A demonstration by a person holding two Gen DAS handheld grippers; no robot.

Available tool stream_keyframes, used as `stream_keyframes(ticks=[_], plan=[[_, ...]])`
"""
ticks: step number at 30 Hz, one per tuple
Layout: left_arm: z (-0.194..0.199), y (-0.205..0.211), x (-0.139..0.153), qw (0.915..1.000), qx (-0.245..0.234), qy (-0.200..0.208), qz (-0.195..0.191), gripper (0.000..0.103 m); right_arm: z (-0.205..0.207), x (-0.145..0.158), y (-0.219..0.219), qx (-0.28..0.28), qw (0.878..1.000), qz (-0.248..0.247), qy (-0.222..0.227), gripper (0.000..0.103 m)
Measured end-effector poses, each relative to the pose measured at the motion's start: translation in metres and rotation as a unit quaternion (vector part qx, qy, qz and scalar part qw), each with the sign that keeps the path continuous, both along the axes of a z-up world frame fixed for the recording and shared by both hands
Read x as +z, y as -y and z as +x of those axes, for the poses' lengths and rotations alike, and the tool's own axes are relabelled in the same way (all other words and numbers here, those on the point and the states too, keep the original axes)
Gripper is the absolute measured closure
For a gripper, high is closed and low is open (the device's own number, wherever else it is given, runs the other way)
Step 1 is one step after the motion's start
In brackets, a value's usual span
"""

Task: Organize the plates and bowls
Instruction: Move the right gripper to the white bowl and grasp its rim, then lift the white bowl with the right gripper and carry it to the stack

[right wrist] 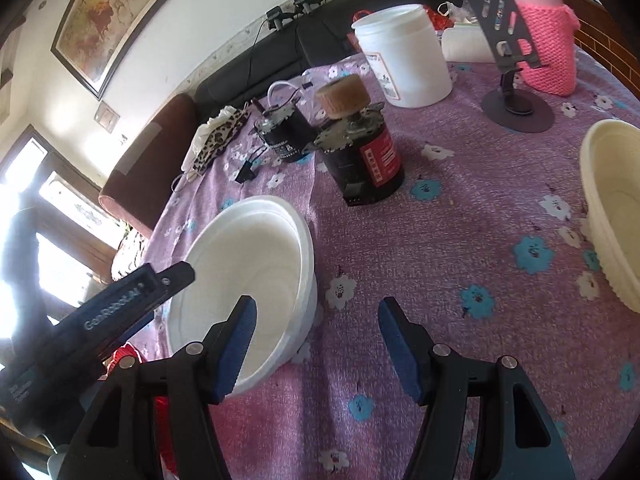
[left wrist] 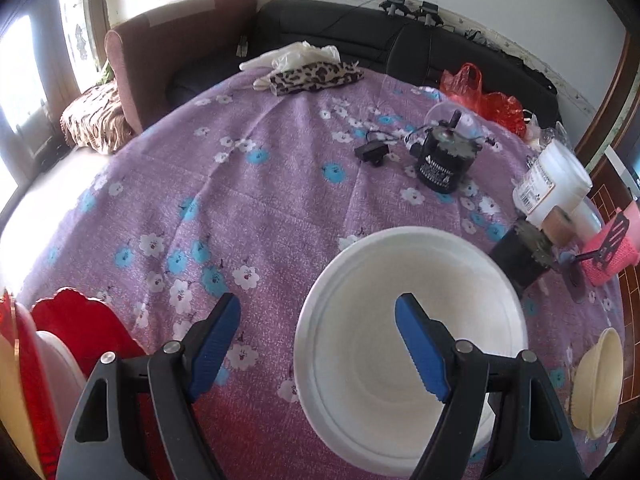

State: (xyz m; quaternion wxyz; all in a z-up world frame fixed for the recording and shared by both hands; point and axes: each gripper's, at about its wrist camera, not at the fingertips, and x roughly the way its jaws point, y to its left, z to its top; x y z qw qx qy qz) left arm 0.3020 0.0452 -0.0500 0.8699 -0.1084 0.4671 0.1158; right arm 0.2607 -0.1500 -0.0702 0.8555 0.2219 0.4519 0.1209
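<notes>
A white bowl (left wrist: 408,320) with a doubled rim stands on the purple flowered cloth (left wrist: 248,200). My left gripper (left wrist: 318,340) hangs open over its left rim, one blue pad above the inside and the other above the cloth. In the right wrist view the same white bowl (right wrist: 248,264) is at lower left. My right gripper (right wrist: 318,344) is open across its near right rim and touches nothing. The black housing (right wrist: 108,316) of the left gripper reaches in over the bowl's left side. A cream bowl (right wrist: 612,208) stands apart to the right, also visible as the cream bowl (left wrist: 598,384).
A red scalloped plate (left wrist: 80,328) and stacked dishes lie at the left edge. Behind the white bowl stand two black motor cans (right wrist: 364,160), a white jar (right wrist: 404,56), a phone stand (right wrist: 516,108) and a pink knitted bottle (right wrist: 548,48). A leopard-print cloth (left wrist: 316,76) lies at the far edge.
</notes>
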Motion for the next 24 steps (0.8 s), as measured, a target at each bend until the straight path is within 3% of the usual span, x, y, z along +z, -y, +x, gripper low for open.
stream_keyframes(ticks=[11,14,15,18,21,24], plan=[[0.009,0.004,-0.027,0.999,-0.023,-0.029,-0.025,0.024,0.008,-0.011,-0.009,0.003,1.0,-0.017,-0.01,0.036],[0.011,0.005,-0.032,0.9984,-0.029,-0.035,-0.033,0.024,0.011,-0.014,-0.012,0.005,1.0,-0.025,-0.012,0.046],[0.011,0.006,-0.033,0.9982,-0.033,-0.036,-0.033,0.027,0.011,-0.015,-0.013,0.005,1.0,-0.025,-0.013,0.051],[0.011,0.014,-0.033,0.9977,-0.052,-0.038,-0.021,0.072,0.011,-0.016,-0.015,0.01,0.999,-0.028,-0.017,0.075],[0.004,0.021,-0.028,0.9978,-0.056,-0.034,-0.015,0.081,0.006,-0.011,-0.018,0.012,0.999,-0.029,-0.013,0.085],[-0.004,0.025,-0.022,0.9979,-0.058,-0.024,-0.013,0.082,-0.001,-0.005,-0.016,0.006,0.999,-0.035,-0.005,0.085]])
